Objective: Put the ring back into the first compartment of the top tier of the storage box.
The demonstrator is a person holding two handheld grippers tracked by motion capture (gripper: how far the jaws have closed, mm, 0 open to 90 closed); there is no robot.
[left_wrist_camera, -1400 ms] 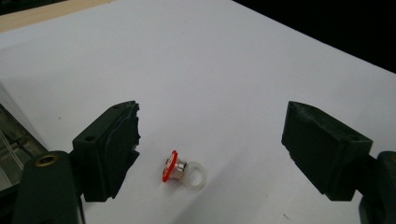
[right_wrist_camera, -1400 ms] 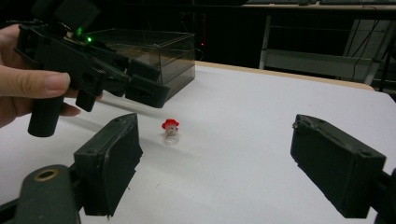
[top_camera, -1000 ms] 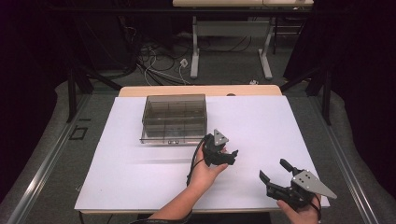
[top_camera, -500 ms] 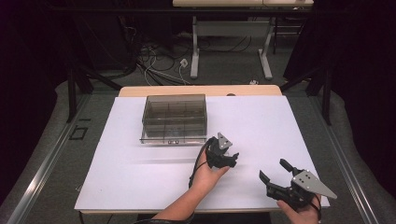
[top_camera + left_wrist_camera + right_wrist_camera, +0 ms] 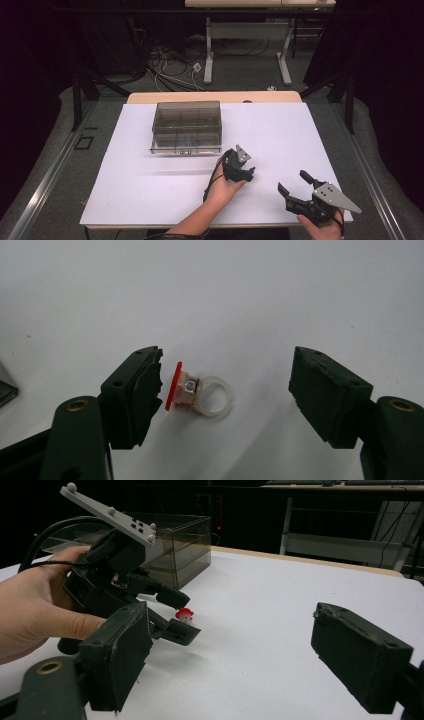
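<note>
We judged this the pre-grasp step: left gripper was wide open w/ nothing held, straddling a small red-topped ring lying on the table toward its near edge, just beside one jaw. Right gripper was also open & empty by the near right corner. Next move prob. calls for centring on the ring, then closing.

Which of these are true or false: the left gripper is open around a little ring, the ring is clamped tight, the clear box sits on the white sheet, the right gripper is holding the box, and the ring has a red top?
1. The left gripper is open with the ring between its jaws. True.
2. The ring is clamped tight. False: it lies on the white sheet, its red end close to one jaw and the other jaw well apart.
3. The clear box sits on the white sheet. True.
4. The right gripper holds the box. False: it is open and empty, near the table's front edge, far from the box.
5. The ring has a red top. True.
</note>
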